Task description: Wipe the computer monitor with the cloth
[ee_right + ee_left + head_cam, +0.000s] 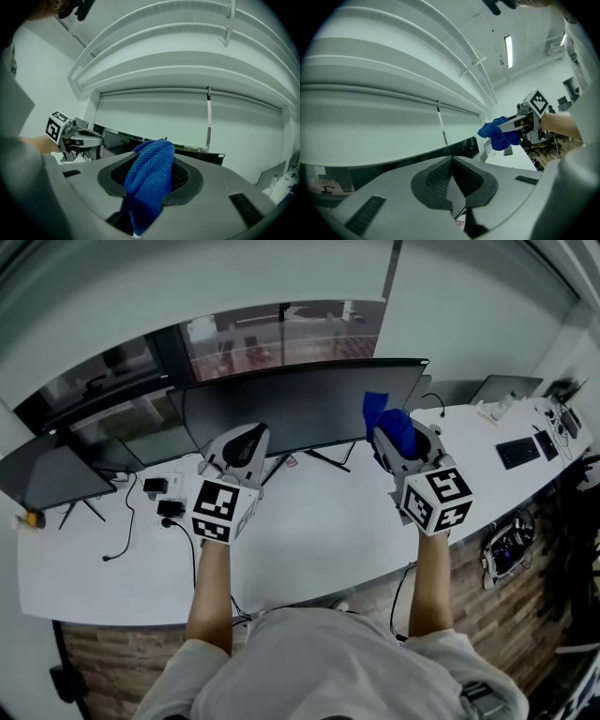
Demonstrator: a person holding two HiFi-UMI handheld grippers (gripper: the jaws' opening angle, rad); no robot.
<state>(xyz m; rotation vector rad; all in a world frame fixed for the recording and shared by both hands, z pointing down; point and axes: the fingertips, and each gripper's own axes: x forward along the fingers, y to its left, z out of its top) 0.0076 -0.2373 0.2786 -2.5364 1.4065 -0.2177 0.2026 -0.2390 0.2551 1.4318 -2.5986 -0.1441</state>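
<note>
- White curved worktop (pixel 319 545) carries the dark monitor (pixel 291 409).
- Right gripper (pixel 396 439) has its jaws clenched on the blue cloth (pixel 149 176), seemingly just short of the monitor.
- Left gripper (pixel 452 177) has its jaws pressed together, empty.

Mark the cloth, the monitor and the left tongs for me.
cloth (pixel 150 180), right gripper view, middle of the blue fold.
monitor (pixel 300 407), head view, middle of the dark screen.
left tongs (pixel 452 161), left gripper view, where the closed tips meet.
</note>
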